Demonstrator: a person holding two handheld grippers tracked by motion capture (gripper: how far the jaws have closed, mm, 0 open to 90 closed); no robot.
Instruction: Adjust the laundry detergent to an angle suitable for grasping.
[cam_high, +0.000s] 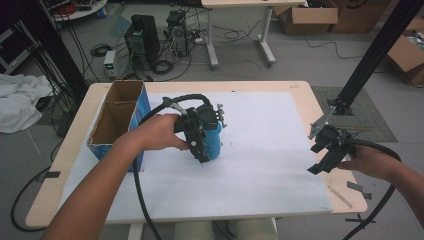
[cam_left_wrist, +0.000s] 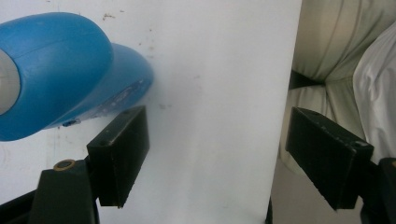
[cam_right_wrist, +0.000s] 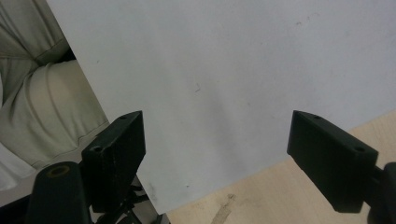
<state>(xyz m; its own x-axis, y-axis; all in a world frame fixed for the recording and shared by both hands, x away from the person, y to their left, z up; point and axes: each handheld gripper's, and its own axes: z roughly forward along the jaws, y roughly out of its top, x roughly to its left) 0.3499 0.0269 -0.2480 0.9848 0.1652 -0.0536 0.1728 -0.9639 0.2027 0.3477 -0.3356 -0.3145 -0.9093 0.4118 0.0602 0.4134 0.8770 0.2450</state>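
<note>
A blue plastic bottle (cam_high: 216, 141) sits on the white sheet (cam_high: 270, 150) near the table's middle, partly hidden behind my left gripper (cam_high: 202, 154). In the left gripper view the bottle (cam_left_wrist: 60, 70), with a grey cap end, lies just outside and beyond the left-hand jaw. My left gripper (cam_left_wrist: 219, 135) is open, with bare sheet between the jaws. My right gripper (cam_high: 322, 159) hovers at the table's right edge, far from the bottle. In its own view my right gripper (cam_right_wrist: 217, 140) is open over the sheet's corner and bare wood.
An open-topped cardboard box (cam_high: 117, 120) with blue sides stands at the table's left, close to my left forearm. A black frame post (cam_high: 370, 55) rises off the right edge. Computers and cables lie on the floor beyond. The person's lap (cam_left_wrist: 336, 51) is past the front edge.
</note>
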